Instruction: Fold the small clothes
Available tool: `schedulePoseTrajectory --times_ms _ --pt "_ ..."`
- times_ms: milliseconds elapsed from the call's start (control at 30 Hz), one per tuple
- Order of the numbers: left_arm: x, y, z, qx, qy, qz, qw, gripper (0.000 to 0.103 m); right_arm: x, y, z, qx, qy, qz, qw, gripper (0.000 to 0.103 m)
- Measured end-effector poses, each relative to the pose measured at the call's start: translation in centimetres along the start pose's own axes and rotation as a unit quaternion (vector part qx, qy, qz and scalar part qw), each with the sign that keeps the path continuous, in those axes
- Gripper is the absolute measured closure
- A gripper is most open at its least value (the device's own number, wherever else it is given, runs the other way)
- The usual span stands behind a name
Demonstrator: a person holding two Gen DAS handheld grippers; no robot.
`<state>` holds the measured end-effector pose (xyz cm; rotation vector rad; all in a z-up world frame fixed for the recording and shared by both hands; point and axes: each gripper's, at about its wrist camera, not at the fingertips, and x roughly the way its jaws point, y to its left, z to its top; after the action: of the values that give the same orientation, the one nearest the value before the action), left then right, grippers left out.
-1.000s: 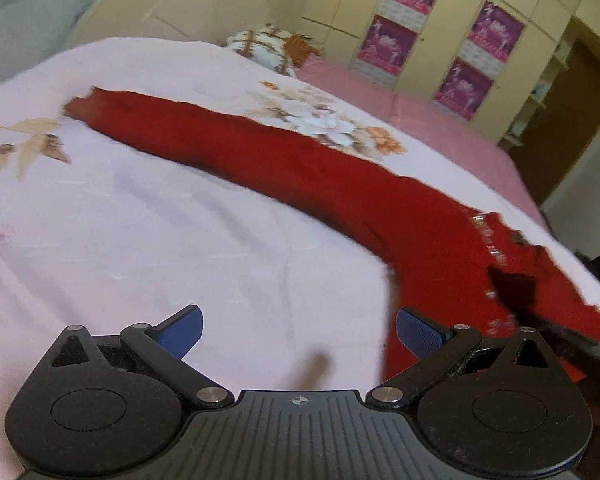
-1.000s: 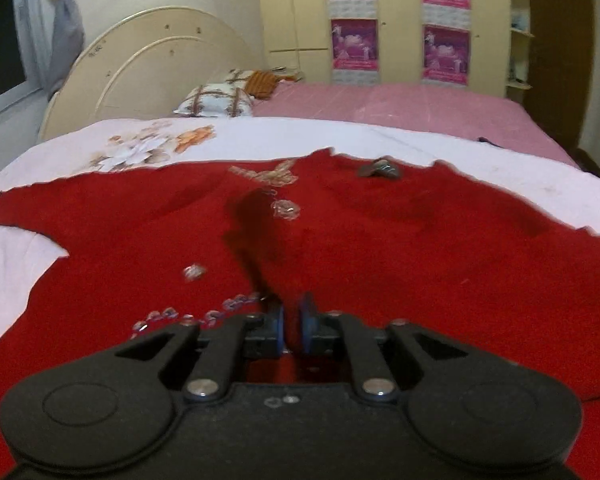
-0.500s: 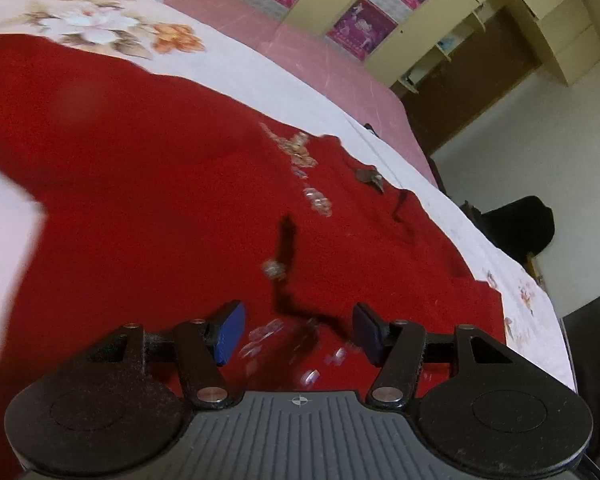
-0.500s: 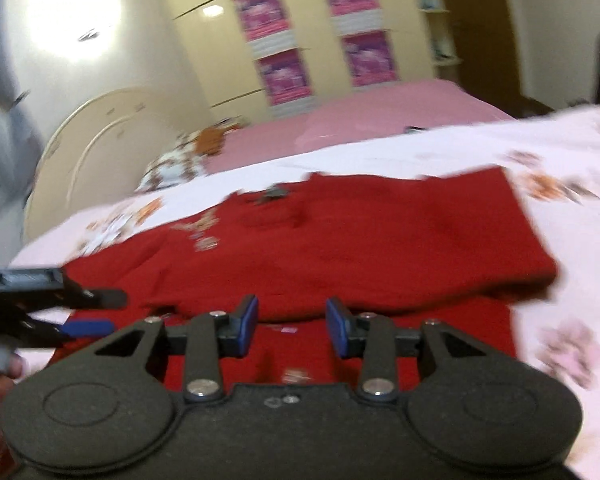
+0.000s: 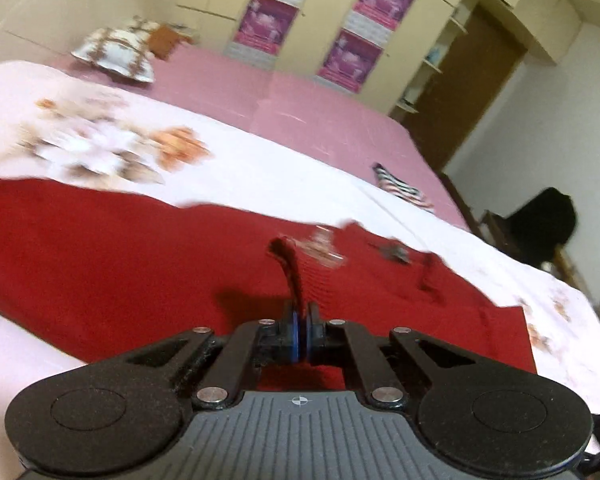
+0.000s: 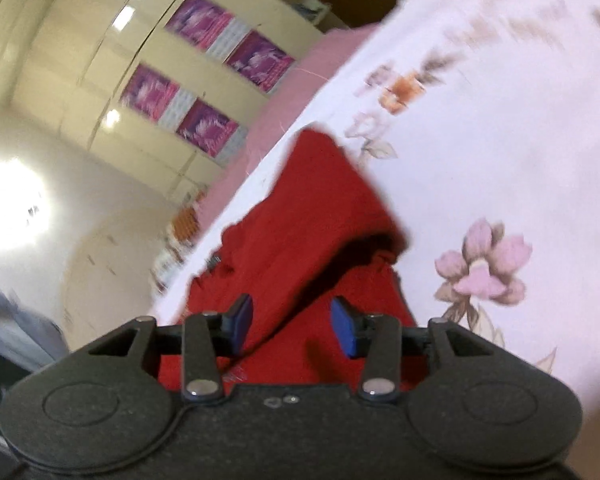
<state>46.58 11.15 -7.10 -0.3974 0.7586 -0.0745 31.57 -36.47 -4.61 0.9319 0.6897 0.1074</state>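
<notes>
I had the red garment (image 5: 140, 256) on the bedsheet (image 5: 260, 168) only partly folded, my left gripper (image 5: 300, 320) pinching its cloth, my right gripper (image 6: 290, 324) opening over a doubled flap, further folds left

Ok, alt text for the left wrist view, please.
The left tongs are shut on a raised pinch of a red garment spread on a floral bedsheet. Behind are a pillow and wardrobe posters.

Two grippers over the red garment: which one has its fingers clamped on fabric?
The left gripper: its fingers are shut, pinching a ridge of the red garment. The right gripper is opening, pads apart, the cloth lying loose between them.
</notes>
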Motion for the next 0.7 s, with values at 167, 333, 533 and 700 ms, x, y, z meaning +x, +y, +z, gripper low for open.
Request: schedulePoseTrajectory --times_ms 167,333,533,700 --pt "0.8 2.1 -0.2 -0.007 0.025 -0.003 0.9996 0.1 0.6 -3.1 0.7 0.107 -0.002 0.039 0.993 0.056" --pt "1.0 2.2 -1.3 -0.016 0.031 -0.011 0.9993 0.1 2.0 -4.6 1.3 0.175 -0.009 0.056 0.983 0.057" --pt "1.3 2.3 -1.8 -0.023 0.04 -0.009 0.9989 0.1 3.9 -4.3 2.5 0.175 -0.009 0.029 0.984 0.065" --pt "1.3 2.7 -1.6 -0.026 0.036 -0.01 0.999 0.1 5.1 -3.4 3.1 0.127 -0.006 -0.021 0.992 0.098"
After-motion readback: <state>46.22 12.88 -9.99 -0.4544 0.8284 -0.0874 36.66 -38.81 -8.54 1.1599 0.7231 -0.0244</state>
